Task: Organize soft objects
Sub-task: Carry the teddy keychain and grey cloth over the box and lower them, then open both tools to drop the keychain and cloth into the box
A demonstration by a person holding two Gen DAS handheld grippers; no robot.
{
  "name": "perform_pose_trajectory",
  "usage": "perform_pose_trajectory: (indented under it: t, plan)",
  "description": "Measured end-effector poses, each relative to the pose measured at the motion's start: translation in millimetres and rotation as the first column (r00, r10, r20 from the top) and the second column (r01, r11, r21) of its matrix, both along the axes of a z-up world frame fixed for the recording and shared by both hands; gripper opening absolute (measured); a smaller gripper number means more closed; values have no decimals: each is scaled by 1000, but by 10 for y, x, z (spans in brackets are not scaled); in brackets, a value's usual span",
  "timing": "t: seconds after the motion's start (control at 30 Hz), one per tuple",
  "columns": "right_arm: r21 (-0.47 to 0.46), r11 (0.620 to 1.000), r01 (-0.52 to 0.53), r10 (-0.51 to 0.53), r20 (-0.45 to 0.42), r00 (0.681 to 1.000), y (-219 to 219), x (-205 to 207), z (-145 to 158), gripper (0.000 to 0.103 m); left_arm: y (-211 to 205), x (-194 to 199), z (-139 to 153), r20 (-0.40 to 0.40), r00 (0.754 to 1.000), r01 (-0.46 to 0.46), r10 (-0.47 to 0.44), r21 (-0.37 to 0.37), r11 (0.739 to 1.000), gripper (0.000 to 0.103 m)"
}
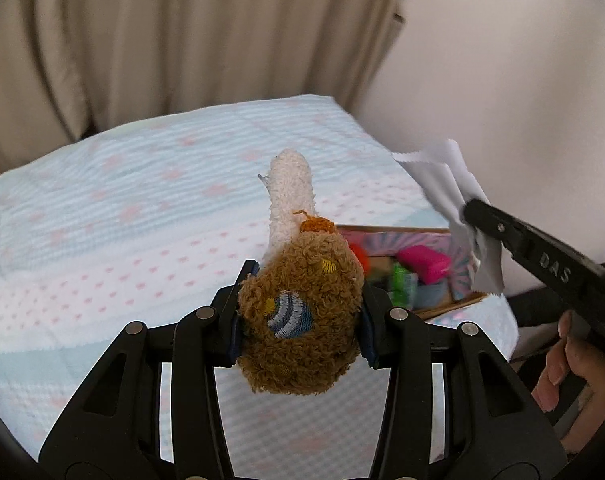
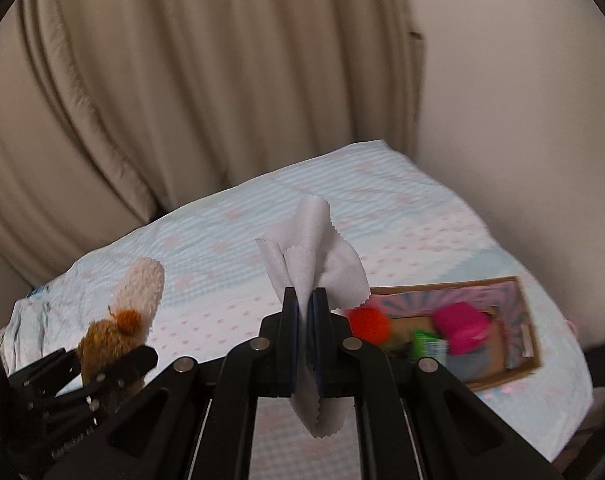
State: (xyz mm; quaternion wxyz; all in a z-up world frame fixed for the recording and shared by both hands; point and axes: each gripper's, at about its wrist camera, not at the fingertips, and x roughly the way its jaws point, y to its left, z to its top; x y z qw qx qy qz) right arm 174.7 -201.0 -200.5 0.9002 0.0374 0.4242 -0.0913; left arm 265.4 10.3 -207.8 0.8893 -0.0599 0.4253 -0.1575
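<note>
My left gripper (image 1: 300, 280) is shut on a brown plush toy (image 1: 302, 312) with a white fuzzy end (image 1: 290, 196) and holds it above the bed; it also shows in the right wrist view (image 2: 114, 332). My right gripper (image 2: 305, 300) is shut on a white cloth (image 2: 318, 248) with zigzag edges, held above the bed left of the box; the cloth also shows in the left wrist view (image 1: 450, 184). An open cardboard box (image 2: 522, 340) on the bed's right side holds a pink block (image 2: 460, 322), an orange pom-pom (image 2: 368, 320) and a green item (image 2: 424, 340).
The bed (image 1: 122, 220) has a pale blue and white cover with pink dots. Beige curtains (image 1: 162, 40) hang behind it and a white wall (image 1: 502, 80) stands to the right. The person's hand (image 1: 570, 368) shows at the right edge.
</note>
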Motion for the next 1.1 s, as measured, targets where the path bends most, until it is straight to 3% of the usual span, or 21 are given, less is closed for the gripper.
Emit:
perform_pose_trajectory:
  t: [0.2,0.4,0.63,0.9,1.03,1.1]
  plan:
    - [-29,997,74,-75,-29,997,-687,-207,195,6,-729,177,2,-37,997,62,-62,-16,998,40]
    - [-30,995,95,-98,-97,991,-1384,-304,130,6,-1452,403,-240,-105,990,91,-90,8,996,40]
    - [5,996,90,-88,-185,979,-2033,-242,-204,6,-2002,644,-780,-213,976,65,-54,49,997,40]
    - [78,990,117,-91,-278,956,-2569,-105,-747,6,-2247,932,-1483,-329,944,45,-4,118,992,40]
    - [108,983,145,-104,-323,941,-2716,-83,-982,6,-2317,924,-1641,-359,933,51,6,147,988,41]
    - [116,981,158,-113,-328,938,-2750,-67,-1027,6,-2339,914,-1650,-353,936,55,10,173,983,47]
